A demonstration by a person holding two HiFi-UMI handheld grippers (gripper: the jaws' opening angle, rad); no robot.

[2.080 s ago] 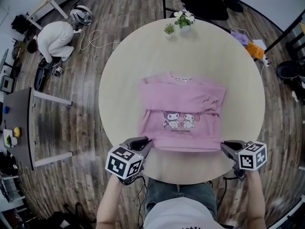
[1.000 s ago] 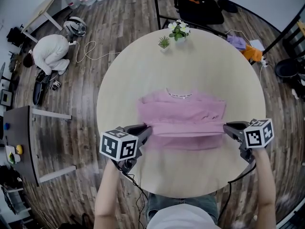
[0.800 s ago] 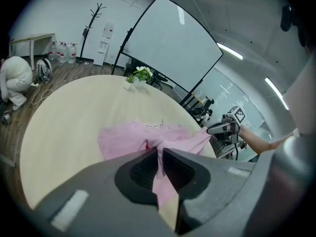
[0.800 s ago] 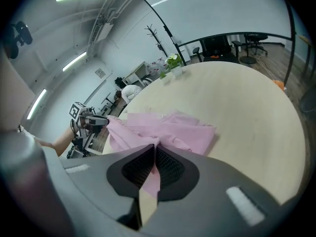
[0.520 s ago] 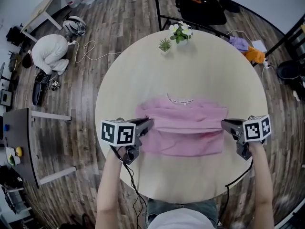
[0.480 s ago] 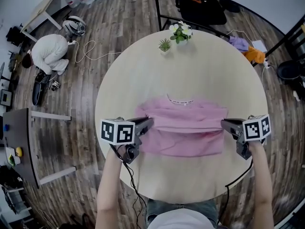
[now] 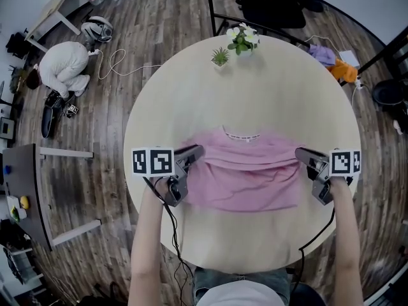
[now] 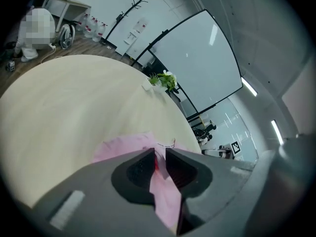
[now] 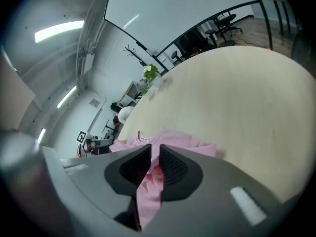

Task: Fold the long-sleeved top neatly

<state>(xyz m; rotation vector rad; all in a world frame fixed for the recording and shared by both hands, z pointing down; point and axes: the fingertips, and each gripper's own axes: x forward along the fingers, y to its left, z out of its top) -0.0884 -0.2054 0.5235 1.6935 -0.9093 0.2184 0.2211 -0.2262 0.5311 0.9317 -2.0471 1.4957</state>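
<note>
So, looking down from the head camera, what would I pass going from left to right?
A person crouching on the floor -> left gripper -> pink long-sleeved top -> right gripper. Each gripper is shut on a side of the top.

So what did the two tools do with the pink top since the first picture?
The left tool and right tool, each gripping the pink long-sleeved top, carried its bottom hem toward the collar, folding it over and hiding the cartoon print. The grips, the round beige table and the potted plants did not change.
</note>
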